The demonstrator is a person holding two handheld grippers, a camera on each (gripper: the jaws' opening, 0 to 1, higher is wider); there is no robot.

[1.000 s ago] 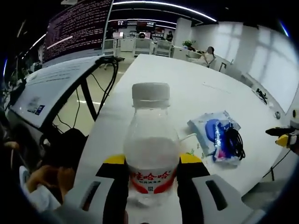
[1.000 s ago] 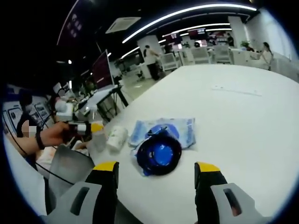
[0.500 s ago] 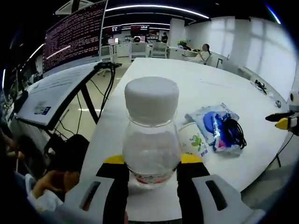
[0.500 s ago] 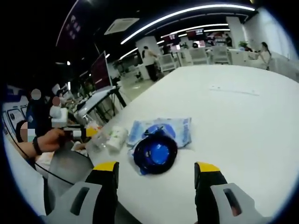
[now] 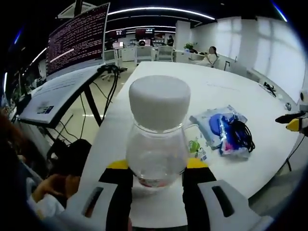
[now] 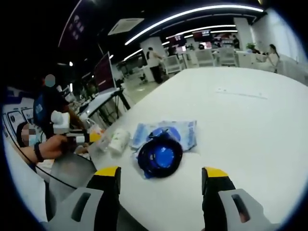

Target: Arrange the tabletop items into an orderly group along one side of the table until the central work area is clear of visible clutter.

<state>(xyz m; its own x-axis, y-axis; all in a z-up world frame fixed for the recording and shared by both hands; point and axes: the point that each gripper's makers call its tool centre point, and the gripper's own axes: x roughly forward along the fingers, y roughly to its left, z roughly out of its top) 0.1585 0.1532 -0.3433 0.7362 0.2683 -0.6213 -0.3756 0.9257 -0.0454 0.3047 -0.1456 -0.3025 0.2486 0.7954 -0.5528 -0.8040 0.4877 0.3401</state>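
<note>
The white desk (image 6: 250, 125) runs long and mostly bare, with the clutter gathered near one edge. In the right gripper view a light-blue plastic packet (image 6: 187, 134) lies flat there, a coil of black cable around a blue disc (image 6: 159, 155) resting partly on it, and a small white printed carton (image 6: 117, 140) just beside it toward the desk edge.

The left tool (image 5: 156, 169) pinches a clear water bottle (image 5: 157, 154) with a white cap (image 5: 159, 100) low on its body, one jaw pressed to each side. Over the last second the bottle has tipped toward the camera: the red label that faced the lens is now nearly hidden below, and the cap looms larger. The packet group has held its place on the desk. That suggests the bottle is being carried down toward the edge, close to the carton, to join the group.

The right tool (image 6: 161, 179) hangs spread and empty above the desk, short of the cable coil, much as it did a second ago.
</note>
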